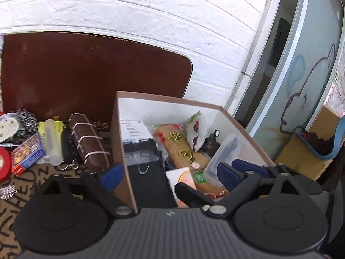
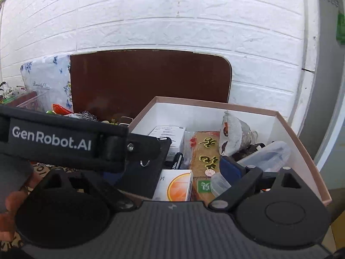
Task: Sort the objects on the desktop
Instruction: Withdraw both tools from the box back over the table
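Cardboard box (image 1: 127,151) w/ white inside at 12 o'clock of both grippers, contents partly hidden behind fingers, orange carton (image 2: 175,186) cut off at near edge, left gripper (image 1: 170,172) spread wide, straddling box wall, holding nothing, right gripper (image 2: 163,168) also spread, empty, left finger hidden.

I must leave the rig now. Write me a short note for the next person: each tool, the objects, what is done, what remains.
Left tool: open, empty, straddling the box's left wall.
Right tool: open, empty, over the box.
Cardboard box: already holds the black case, white carton, orange carton, clear plastic case, snack packs.
Left on the mat: brown roll, blue-red pack, steel scourer, red tape.
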Tool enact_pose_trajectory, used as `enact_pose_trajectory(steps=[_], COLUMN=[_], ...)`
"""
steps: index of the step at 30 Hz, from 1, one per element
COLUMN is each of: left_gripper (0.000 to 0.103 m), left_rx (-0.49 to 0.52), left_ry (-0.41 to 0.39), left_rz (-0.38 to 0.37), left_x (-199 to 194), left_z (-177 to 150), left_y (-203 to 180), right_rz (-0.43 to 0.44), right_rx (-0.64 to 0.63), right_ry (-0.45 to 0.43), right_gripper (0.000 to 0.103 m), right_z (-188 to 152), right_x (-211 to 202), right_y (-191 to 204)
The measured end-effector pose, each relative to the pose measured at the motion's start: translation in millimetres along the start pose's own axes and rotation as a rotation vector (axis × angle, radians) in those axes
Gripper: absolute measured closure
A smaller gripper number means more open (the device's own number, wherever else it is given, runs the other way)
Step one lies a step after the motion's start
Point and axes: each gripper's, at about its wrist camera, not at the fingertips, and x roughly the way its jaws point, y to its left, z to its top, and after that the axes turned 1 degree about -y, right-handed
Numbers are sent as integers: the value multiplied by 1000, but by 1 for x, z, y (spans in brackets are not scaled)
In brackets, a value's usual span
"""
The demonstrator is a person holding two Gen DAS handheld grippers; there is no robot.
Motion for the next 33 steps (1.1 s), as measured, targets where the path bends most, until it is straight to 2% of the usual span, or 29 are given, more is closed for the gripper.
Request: enact_pose_trajectory(steps=[11,18,23,28,33], left_gripper=[7,7,7,7,8], left_rx=[21,-57,-121,-194,-266], left_ry=[-6,-22,-28,-10,-35], left_rz=[49,91,159,238,292], left_x=[-41,-76,-95,-103,-110], left_z=[-27,-66,-92,-107,-112], left_y=[-3,31,67,112,155], right_rz=[6,45,195,278,343], right_rx=[23,-101,-145,-179,-200], right_ry=[-30,-53,-20,22,50], right_gripper=[10,10,10,10,10], right_z=[-16,-36,-50,-60,-62], right_x=[-39,-52,-43,-20,8], right_y=[15,62,108,149,173])
